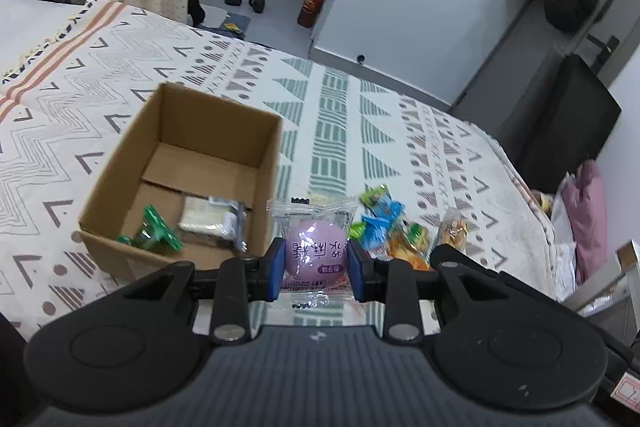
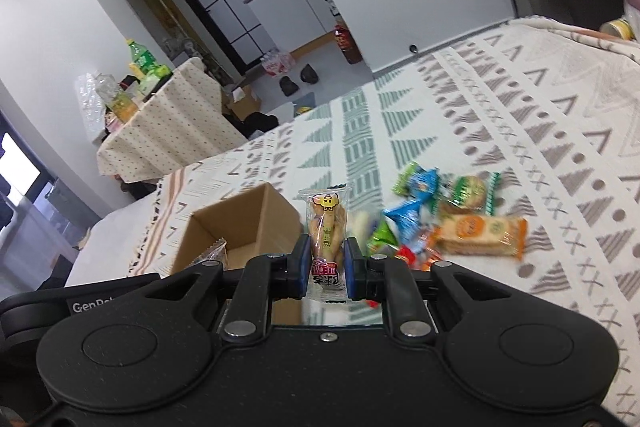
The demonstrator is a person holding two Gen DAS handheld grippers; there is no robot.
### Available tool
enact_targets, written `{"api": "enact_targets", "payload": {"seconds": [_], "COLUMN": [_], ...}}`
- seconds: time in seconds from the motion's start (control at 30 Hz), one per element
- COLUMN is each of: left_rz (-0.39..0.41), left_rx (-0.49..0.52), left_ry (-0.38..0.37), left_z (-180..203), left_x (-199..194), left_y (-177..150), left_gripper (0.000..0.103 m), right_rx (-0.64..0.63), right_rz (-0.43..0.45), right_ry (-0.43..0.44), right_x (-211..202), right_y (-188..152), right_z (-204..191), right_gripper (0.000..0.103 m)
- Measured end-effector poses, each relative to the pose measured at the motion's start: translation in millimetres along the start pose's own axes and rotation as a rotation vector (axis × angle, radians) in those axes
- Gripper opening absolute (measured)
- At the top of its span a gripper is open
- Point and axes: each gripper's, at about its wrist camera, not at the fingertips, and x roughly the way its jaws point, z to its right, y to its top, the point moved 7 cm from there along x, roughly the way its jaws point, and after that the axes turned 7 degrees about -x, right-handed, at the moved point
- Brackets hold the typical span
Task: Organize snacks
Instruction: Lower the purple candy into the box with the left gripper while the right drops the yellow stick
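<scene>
Bedroom, bed (image 1: 340, 115) under a patterned spread, kitchen doorway beyond. Cardboard box (image 1: 182, 183) sits toward the bed's left side, open top, a green packet (image 1: 154, 229) and a pale packet (image 1: 212, 219) already on its floor. Loose pile (image 1: 396, 231) of snacks lies just right of the box, nearer the right edge.

My left gripper (image 1: 316, 263) is clamped on a purple round snack (image 1: 314, 249) in clear wrap, held off the spread beside the box's right wall. My right gripper (image 2: 326, 269) is clamped on a narrow biscuit pack (image 2: 328, 227), upright between the fingers, with the box (image 2: 236, 227) to its left and the pile (image 2: 444, 223) to its right.

Step in hand, as I read it: carry both to the box. I'd move left first, clear the wall's rim before lowering, and release low over bare cardboard so the round one doesn't roll out. Right should wait its turn; two grippers over that opening looks tight. Pile remains sizeable, so the job seems early.
</scene>
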Motion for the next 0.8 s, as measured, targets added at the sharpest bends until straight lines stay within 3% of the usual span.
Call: {"api": "enact_targets", "payload": {"seconds": [0.8], "left_rz": [0.0], "left_rx": [-0.178], "left_ry": [0.065], "left_z": [-87.2], "left_x": [29.4], "left_y": [80.3], "left_gripper": [0.031], "right_rx": [-0.052], "right_rz": [-0.078], "right_ry": [0.035], "right_x": [69.1], "right_y": [25.3], "right_z": [-66.1], "right_gripper": [0.017]}}
